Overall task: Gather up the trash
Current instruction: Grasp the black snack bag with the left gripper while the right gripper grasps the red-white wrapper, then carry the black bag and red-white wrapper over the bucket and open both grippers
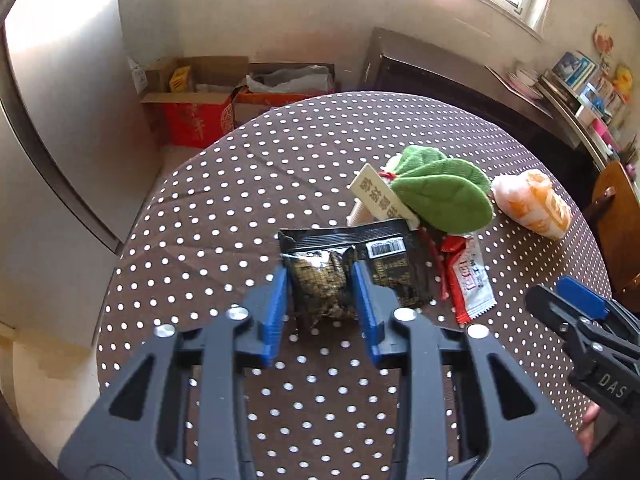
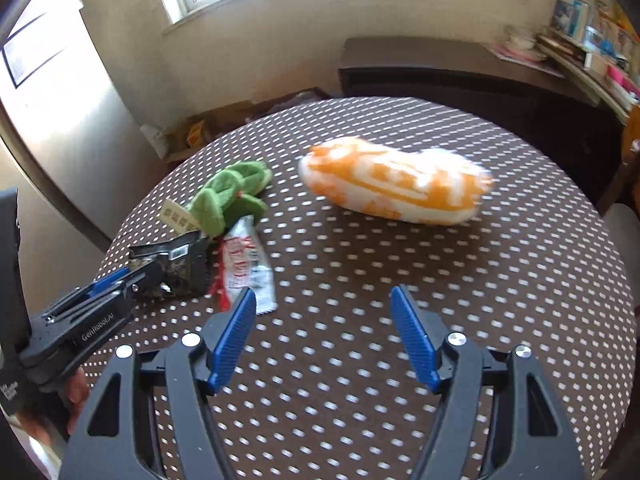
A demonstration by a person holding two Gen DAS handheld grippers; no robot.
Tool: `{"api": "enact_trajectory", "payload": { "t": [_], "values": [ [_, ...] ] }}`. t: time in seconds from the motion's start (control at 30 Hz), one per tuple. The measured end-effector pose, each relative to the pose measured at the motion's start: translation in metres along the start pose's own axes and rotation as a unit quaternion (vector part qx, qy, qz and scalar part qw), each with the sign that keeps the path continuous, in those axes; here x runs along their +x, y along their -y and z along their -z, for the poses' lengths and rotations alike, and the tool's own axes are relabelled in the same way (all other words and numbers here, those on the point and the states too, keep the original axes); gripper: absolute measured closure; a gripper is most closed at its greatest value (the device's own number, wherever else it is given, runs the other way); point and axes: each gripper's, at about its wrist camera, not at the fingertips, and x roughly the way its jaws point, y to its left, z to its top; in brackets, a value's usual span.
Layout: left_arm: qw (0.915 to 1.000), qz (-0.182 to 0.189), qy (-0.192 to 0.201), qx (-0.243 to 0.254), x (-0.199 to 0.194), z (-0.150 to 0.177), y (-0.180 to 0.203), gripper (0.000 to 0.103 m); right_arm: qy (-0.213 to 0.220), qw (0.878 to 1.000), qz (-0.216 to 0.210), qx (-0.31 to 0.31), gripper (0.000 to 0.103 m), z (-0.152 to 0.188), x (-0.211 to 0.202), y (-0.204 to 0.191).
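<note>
Polka-dotted brown cloth covers the round table [image 1: 240, 200], and on it the black snack packet [image 1: 344, 268] lies crumpled near the middle of the near side, its long axis running across the left wrist view. The left gripper [image 1: 320, 296] has its blue pads pressed against the packet's left half, jaws narrow and clamped on the bunched foil, so this piece looks secured. Just beside the packet, to its right, lies the red-and-white sachet [image 2: 248, 272], long axis pointing roughly toward the right gripper [image 2: 324, 336], whose jaws stand wide and empty. The sachet's near end sits close to that gripper's left pad, so the right hand is probably better placed to take it. Behind both rests a green plush toy [image 1: 440, 192] with a paper tag, and farther right an orange-and-white pouch [image 2: 396, 184], well apart from either gripper.
</note>
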Motion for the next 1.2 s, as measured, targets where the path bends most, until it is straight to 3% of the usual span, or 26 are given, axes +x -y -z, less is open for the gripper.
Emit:
{"api": "enact_trajectory", "payload": {
  "t": [0.23,0.3,0.33,0.47,0.8,1.2],
  "values": [
    [0.9996,-0.002,0.024,-0.013,-0.016,0.006,-0.022,0.078,-0.016,0.999,-0.002,-0.043,0.034,-0.018,0.04,-0.04],
    [0.9993,-0.008,0.033,-0.016,-0.024,0.008,-0.026,0.079,-0.002,0.998,0.023,-0.066,0.046,-0.021,0.047,-0.051],
    [0.999,-0.009,0.04,-0.018,-0.029,0.009,-0.03,0.079,0.008,0.996,0.034,-0.078,0.067,-0.022,0.049,-0.055],
    [0.9978,-0.013,0.057,-0.031,-0.046,0.014,-0.042,0.08,0.001,0.999,-0.008,-0.054,0.068,-0.022,0.046,-0.05],
    [0.9961,-0.024,0.073,-0.045,-0.076,0.031,-0.057,0.08,0.024,0.998,-0.037,-0.04,0.07,0.003,-0.005,-0.05],
    [0.9926,-0.049,0.091,-0.064,-0.124,0.066,-0.086,0.08,0.037,0.992,-0.081,-0.09,0.07,0.036,-0.053,-0.114]
  ]
}}
